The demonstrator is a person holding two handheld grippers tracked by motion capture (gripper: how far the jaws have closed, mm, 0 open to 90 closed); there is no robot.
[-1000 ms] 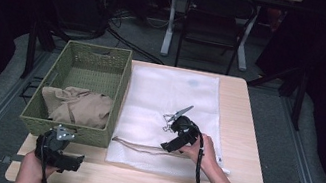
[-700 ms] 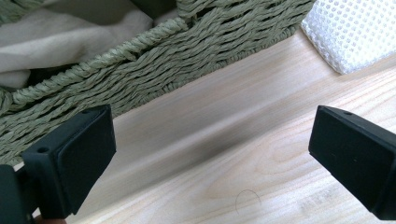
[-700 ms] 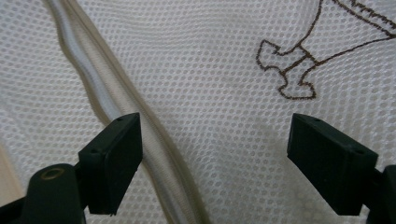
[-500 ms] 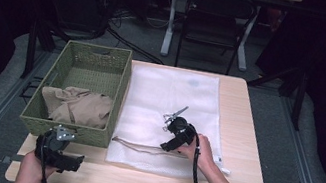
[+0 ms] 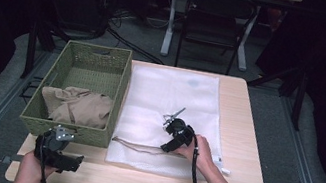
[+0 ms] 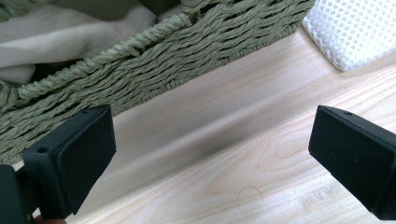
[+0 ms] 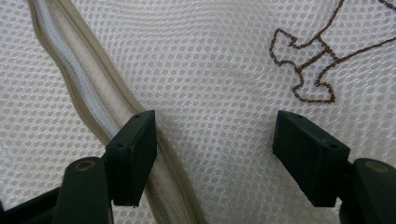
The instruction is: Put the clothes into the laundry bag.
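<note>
At the lower left of the high view your left gripper point(image 5: 68, 162) rests on the wooden table point(image 5: 242, 120), jaws spread wide on nothing, just below the green wicker basket point(image 5: 86, 60) with the beige garment point(image 5: 79, 107) in it. Right of centre, your right gripper point(image 5: 172, 121) sits on the white mesh laundry bag point(image 5: 171, 93). Its jaws have just been closing but are still apart, with mesh bulging between them and the beige zipper point(image 7: 88, 88) under one pad. That looks like a pinch on the bag forming; nothing is gripped yet.
</note>
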